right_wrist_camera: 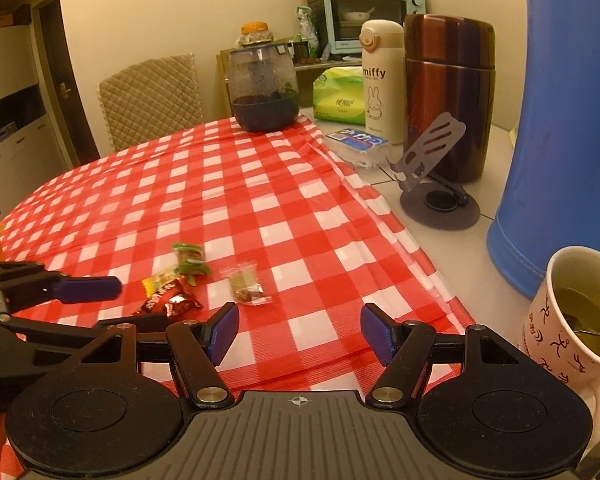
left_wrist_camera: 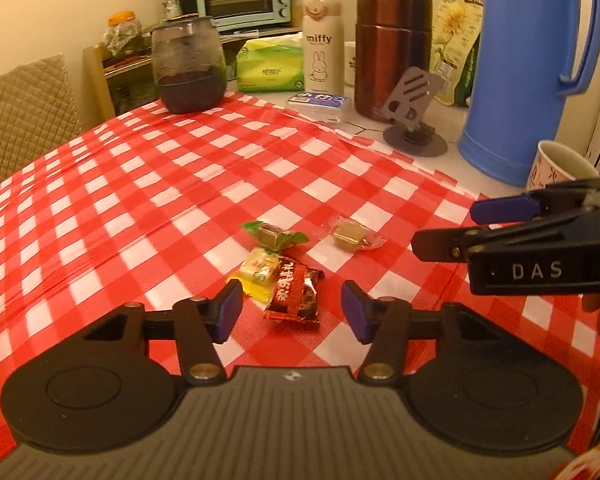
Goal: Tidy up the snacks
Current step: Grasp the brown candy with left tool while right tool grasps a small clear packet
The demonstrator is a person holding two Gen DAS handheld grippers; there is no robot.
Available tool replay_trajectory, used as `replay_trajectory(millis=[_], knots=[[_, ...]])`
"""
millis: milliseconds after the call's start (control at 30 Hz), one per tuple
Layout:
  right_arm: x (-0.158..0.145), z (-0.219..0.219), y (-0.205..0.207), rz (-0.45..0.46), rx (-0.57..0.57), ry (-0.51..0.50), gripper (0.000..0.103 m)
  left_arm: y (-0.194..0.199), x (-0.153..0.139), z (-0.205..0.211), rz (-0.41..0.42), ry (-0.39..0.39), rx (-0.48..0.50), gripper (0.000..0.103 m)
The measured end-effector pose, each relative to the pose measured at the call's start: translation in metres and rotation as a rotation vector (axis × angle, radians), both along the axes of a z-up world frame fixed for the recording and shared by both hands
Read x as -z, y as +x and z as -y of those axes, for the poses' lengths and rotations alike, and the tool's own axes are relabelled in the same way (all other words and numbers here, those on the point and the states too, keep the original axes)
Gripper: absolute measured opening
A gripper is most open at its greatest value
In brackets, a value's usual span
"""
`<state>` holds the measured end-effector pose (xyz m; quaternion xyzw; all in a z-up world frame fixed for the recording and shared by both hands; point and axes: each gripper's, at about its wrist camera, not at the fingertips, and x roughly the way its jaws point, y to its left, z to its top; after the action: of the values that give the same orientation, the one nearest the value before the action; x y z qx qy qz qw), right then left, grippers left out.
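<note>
Snacks: four small wrapped sweets in a loose cluster on the red-and-white checked cloth [left_wrist_camera: 180,184], near its front right part.
Red packet [left_wrist_camera: 294,297]: dark red foil with white script, crinkled, nearest the left gripper, lying flat.
Yellow sweet [left_wrist_camera: 259,268]: pale yellow and green wrapper, touching the red packet's left side.
Green sweet [left_wrist_camera: 272,236]: brown block in a wrapper with green twisted ends, just behind the yellow one.
Clear sweet [left_wrist_camera: 350,235]: tan block in a clear wrapper, apart to the right of the others.
Left gripper [left_wrist_camera: 292,314]: fingers spread, nothing pinched; the red packet lies just ahead of the gap, not touched.
Right gripper [right_wrist_camera: 298,334]: fingers spread and empty, over bare cloth, the clear sweet ahead to its left.
Edges: the cloth ends on the right with a creased border; beyond it is bare white counter [right_wrist_camera: 452,248].
Right side: phone stand [right_wrist_camera: 436,176], blue jug [right_wrist_camera: 560,140] and a paper cup [right_wrist_camera: 576,312] of tea stand on the bare counter, the cup close by the right gripper.
Back: dark jar [left_wrist_camera: 188,68] on the cloth's far edge.
Open room: wide bare cloth left of and behind the sweets.
</note>
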<state>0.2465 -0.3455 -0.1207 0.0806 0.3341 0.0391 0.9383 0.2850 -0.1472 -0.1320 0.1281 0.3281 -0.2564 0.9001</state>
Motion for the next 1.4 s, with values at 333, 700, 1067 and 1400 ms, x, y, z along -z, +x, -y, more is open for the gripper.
replay_trajectory(millis=[333,700,1067,1400], knots=[[0.008,0.0,0.01,0.001,-0.006,-0.001,0.068,0.01,0.013,0.006,0.002,0.008,0.005,0.026],[0.015,-0.027,0.035,0.028,-0.121,-0.051,0.067,-0.006,-0.009,-0.044,-0.028,-0.04,-0.108,0.024],[0.028,-0.045,0.048,0.022,-0.186,-0.125,0.033,-0.021,0.003,-0.06,-0.053,0.014,-0.103,0.026],[0.023,-0.042,0.028,0.018,-0.151,-0.084,0.022,-0.016,0.007,-0.063,-0.044,0.006,-0.109,0.033]])
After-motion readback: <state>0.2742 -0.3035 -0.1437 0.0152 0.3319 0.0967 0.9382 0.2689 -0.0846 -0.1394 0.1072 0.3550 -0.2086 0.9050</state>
